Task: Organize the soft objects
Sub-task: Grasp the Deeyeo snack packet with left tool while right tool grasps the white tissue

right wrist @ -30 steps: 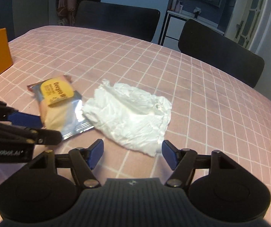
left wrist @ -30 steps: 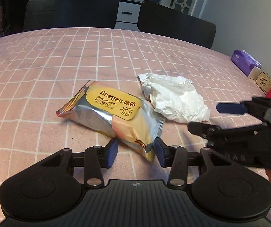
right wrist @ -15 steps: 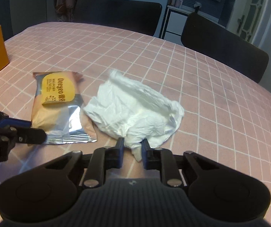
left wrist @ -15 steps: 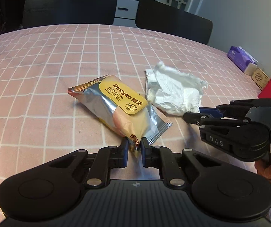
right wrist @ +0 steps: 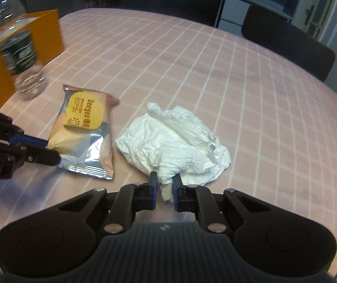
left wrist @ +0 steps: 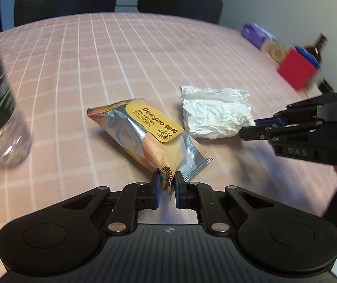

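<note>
My left claw [left wrist: 167, 180] pinches the near seam of the wipes packet [left wrist: 149, 133] at centre frame; my right claw [right wrist: 164, 184] grips a corner of the crumpled tissue [right wrist: 175, 141]. I'd lift both slowly, since thin edges slip, keeping clear of the bottle [right wrist: 17, 47] at upper left.

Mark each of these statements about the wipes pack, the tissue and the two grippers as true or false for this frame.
1. The left gripper is shut on a corner of the wipes pack. True.
2. The right gripper is open and empty. False: its jaws pinch the crumpled tissue.
3. The wipes pack lies on top of the tissue. False: they lie side by side.
4. A plastic bottle stands near an orange box. True.
</note>
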Tool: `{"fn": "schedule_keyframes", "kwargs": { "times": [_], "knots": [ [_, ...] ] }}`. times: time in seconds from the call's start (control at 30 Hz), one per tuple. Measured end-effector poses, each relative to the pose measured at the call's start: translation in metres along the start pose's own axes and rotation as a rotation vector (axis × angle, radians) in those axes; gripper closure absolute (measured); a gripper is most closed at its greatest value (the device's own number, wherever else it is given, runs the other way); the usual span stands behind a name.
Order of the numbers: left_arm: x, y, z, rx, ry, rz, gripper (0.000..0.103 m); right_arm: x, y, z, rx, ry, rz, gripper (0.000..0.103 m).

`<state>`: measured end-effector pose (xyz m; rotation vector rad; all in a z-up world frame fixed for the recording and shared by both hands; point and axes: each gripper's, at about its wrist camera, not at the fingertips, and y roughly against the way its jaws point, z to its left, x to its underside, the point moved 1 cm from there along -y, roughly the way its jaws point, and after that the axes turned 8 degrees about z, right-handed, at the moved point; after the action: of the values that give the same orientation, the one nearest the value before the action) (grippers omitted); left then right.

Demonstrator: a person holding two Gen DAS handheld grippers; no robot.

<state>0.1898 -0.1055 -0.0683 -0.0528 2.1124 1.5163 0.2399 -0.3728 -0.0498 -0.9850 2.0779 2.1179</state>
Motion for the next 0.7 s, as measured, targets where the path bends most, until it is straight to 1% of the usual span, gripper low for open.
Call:
{"fn": "schedule_keyframes", "kwargs": {
  "times": [0.2,0.33,0.4,0.43,0.47,0.5,0.53,0.57,0.6,0.67,0.7],
  "knots": [
    [0.026,0.016,0.009,-0.083,-0.072,0.08,0.091,0.039,0.016,0.035,-0.088,0.028,0.055,0.092],
    [0.031,0.021,0.016,-0.146,-0.078,0.073,0.09,0.051,0.016,0.055,-0.128,0.052,0.064,0.091],
    [0.032,0.023,0.016,-0.156,-0.066,0.062,0.087,0.051,0.013,0.057,-0.138,0.049,0.064,0.087],
    [0.032,0.025,0.017,-0.161,-0.061,0.049,0.085,0.05,0.012,0.056,-0.145,0.043,0.066,0.082],
    [0.033,0.027,0.016,-0.165,-0.062,0.033,0.07,0.05,0.012,0.054,-0.154,0.033,0.07,0.079],
    [0.034,0.031,0.014,-0.163,-0.063,0.018,0.049,0.049,0.013,0.052,-0.166,0.022,0.075,0.077],
    [0.036,0.036,0.013,-0.158,-0.06,-0.003,0.037,0.049,0.015,0.051,-0.176,0.015,0.073,0.069],
    [0.036,0.04,0.013,-0.151,-0.051,-0.033,0.022,0.048,0.019,0.05,-0.18,0.015,0.064,0.058],
    [0.036,0.044,0.014,-0.144,-0.038,-0.057,0.019,0.049,0.024,0.05,-0.181,0.024,0.053,0.053],
    [0.03,0.045,0.015,-0.14,0.012,-0.085,0.017,0.045,0.034,0.051,-0.182,0.056,0.015,0.028],
    [0.025,0.042,0.015,-0.135,0.049,-0.098,0.014,0.043,0.038,0.052,-0.177,0.077,-0.011,0.022]
  ]
}}
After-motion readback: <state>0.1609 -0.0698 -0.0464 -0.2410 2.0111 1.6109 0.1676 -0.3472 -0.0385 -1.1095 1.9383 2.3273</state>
